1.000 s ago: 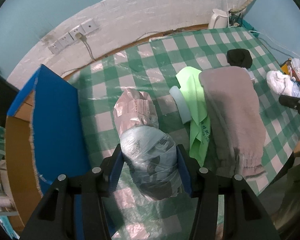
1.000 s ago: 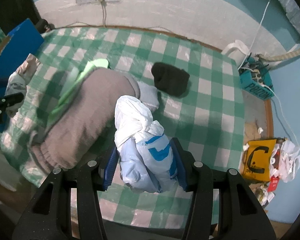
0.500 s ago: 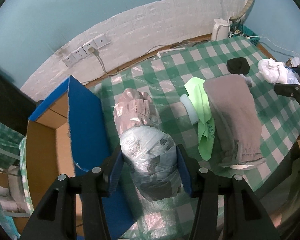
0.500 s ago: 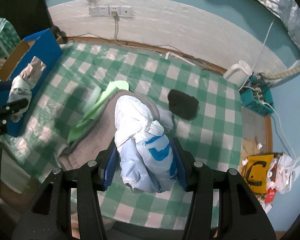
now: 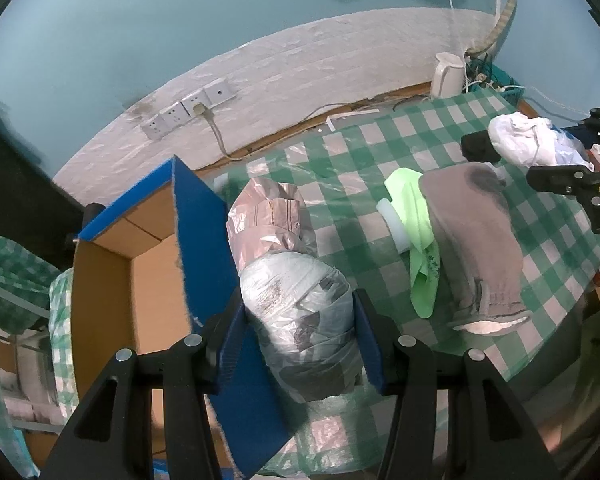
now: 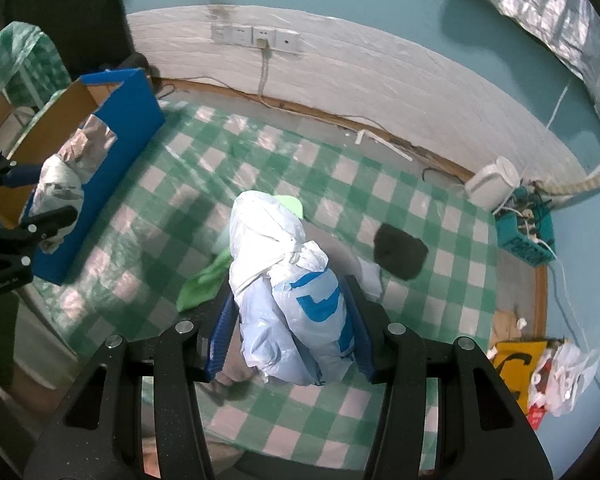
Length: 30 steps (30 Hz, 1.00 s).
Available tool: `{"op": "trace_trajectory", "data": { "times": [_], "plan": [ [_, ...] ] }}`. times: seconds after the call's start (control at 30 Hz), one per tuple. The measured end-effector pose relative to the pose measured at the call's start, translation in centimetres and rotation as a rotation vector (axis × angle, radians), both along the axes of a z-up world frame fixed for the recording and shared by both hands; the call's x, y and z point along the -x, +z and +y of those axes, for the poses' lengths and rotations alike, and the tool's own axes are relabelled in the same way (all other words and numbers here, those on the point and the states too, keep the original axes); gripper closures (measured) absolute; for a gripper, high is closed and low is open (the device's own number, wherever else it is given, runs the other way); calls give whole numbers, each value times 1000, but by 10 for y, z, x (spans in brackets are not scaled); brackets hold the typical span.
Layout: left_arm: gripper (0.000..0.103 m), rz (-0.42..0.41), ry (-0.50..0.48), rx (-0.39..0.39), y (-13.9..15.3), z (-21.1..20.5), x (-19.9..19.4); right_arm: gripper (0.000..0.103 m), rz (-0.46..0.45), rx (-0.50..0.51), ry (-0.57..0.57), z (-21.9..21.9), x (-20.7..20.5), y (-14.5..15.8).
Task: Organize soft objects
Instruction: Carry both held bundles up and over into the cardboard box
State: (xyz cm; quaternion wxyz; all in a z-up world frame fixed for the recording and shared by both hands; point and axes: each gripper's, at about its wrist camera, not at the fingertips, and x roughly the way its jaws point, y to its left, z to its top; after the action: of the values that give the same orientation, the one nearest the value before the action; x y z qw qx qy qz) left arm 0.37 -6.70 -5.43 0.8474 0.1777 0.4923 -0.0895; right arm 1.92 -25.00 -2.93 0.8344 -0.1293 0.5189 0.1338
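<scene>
My left gripper (image 5: 298, 332) is shut on a grey and pink plastic-wrapped bundle (image 5: 288, 280), held up in the air beside the blue wall of an open cardboard box (image 5: 148, 268). My right gripper (image 6: 292, 332) is shut on a white plastic bag bundle with blue print (image 6: 292, 288), lifted above the checked table (image 6: 440, 288). On the table lie a brown-grey garment (image 5: 476, 236), a light green cloth (image 5: 416, 224), a small white piece (image 5: 394, 226) and a black soft item (image 6: 400, 252). The other gripper with its bundle shows at each view's edge.
The blue-sided box (image 6: 100, 152) stands off the table's left end, its inside bare cardboard. A wall with sockets (image 6: 256, 38) and a cable runs behind. A white kettle (image 6: 492, 184), a teal basket (image 6: 526, 232) and floor litter (image 6: 556, 376) lie at the right.
Both grippers have risen with their bundles, so the table looks farther away. The left one has shifted toward the box, which now shows its open inside.
</scene>
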Motion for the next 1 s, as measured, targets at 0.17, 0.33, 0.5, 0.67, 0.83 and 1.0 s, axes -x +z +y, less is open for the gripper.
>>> {"op": "trace_trajectory", "data": {
  "times": [0.17, 0.33, 0.5, 0.67, 0.83, 1.0],
  "plan": [
    [51, -20, 14, 15, 9, 12, 2, 52, -4, -6, 28, 18, -6, 6],
    [51, -38, 34, 12, 14, 26, 6, 52, -1, -10, 45, 34, -12, 7],
    [51, -50, 55, 18, 19, 39, 7, 52, -2, -13, 78, 55, -16, 11],
    [51, -59, 77, 23, 22, 54, 9, 52, -6, -18, 128, 84, -19, 16],
    [51, -66, 111, 34, 25, 73, 9, 52, -5, -25, 172, 109, -21, 19],
    [51, -67, 147, 34, 23, 92, 10, 52, 2, -42, 218, 135, -24, 19]
  ]
}}
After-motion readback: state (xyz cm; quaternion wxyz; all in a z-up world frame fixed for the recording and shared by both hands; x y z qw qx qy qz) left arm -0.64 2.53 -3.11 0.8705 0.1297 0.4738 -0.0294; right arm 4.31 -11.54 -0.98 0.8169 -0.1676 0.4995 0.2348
